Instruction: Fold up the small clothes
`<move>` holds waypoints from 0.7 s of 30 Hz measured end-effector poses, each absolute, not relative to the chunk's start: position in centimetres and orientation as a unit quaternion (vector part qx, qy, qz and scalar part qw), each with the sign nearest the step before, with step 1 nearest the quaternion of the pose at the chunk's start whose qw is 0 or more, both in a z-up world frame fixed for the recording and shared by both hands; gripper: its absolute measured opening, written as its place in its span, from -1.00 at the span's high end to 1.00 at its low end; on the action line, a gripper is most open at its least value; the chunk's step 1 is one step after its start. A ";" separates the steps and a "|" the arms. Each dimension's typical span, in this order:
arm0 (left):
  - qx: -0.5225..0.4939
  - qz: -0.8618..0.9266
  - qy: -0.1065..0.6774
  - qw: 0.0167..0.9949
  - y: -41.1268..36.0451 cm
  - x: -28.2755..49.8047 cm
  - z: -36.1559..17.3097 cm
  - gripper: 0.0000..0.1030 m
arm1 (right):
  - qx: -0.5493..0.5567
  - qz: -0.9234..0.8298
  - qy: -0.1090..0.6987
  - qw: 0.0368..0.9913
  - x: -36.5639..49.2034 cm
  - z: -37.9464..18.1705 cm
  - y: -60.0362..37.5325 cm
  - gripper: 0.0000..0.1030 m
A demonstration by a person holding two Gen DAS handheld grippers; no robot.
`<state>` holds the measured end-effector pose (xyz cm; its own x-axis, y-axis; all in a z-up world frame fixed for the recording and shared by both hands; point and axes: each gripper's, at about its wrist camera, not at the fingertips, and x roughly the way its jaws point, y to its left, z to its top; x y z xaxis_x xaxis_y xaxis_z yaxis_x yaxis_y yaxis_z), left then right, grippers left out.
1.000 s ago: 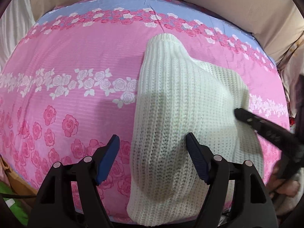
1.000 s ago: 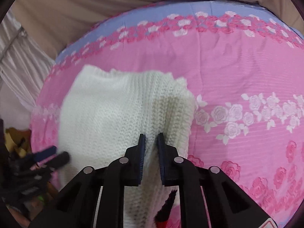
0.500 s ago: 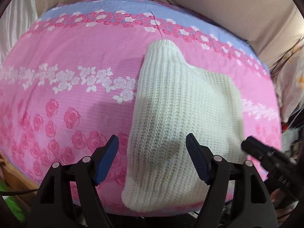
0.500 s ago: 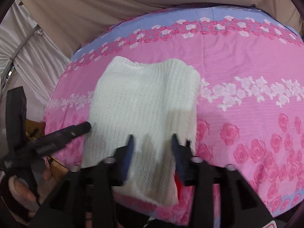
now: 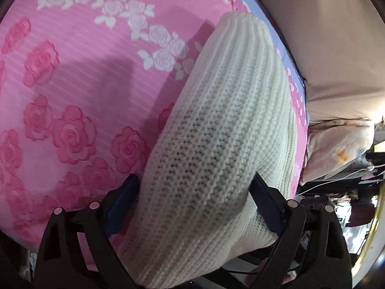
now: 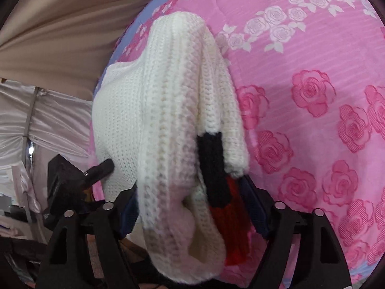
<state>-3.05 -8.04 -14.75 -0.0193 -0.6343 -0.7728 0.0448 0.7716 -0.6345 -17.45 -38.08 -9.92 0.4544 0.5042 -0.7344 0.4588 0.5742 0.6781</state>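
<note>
Your left gripper (image 5: 195, 193) stood with its jaws wide apart — they had just been opening further — and the near end of the cream knitted sweater (image 5: 223, 130) bulged up between the blue pads (image 5: 263, 198), filling the gap; whether the pads pressed the knit I could not tell, and I judged them loose. The sweater lay folded on the pink rose-print bedspread (image 5: 72, 77), its long axis running straight away from you, so both grippers sat at its near short end and pointed steeply down along it. Your right gripper (image 6: 190, 198) had also just been opening, its jaws spread around the thick rolled edge — where the black and red stripe (image 6: 216, 183) showed — without clamping it. Each hand looked equally near, the left on the sweater's left side and the right on its right edge.
</note>
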 end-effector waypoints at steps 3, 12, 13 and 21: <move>-0.224 -0.266 0.671 0.655 -9.1 -3.1 -14.8 -0.76 | 0.477 0.019 0.513 0.713 -17.0 -10.2 -38.2 -0.64; -0.168 -0.274 0.651 0.688 -12.3 -2.8 -12.6 -0.16 | 0.460 0.040 0.482 0.745 -15.3 -8.2 -38.4 0.16; -0.165 -0.278 0.649 0.689 -12.4 -2.9 -12.0 -0.09 | 0.454 0.040 0.478 0.751 -15.3 -7.4 -38.3 0.17; -0.161 -0.350 0.625 0.679 -13.5 -4.9 -6.2 -0.01 | 0.439 0.012 0.428 0.790 -18.9 -0.6 -41.0 0.20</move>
<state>-4.86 -13.51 -6.22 -0.0262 -0.6761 -0.7364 0.2746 0.7034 -0.6556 -18.88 -41.05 -0.64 0.6338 0.3951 -0.6650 0.3559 0.6144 0.7042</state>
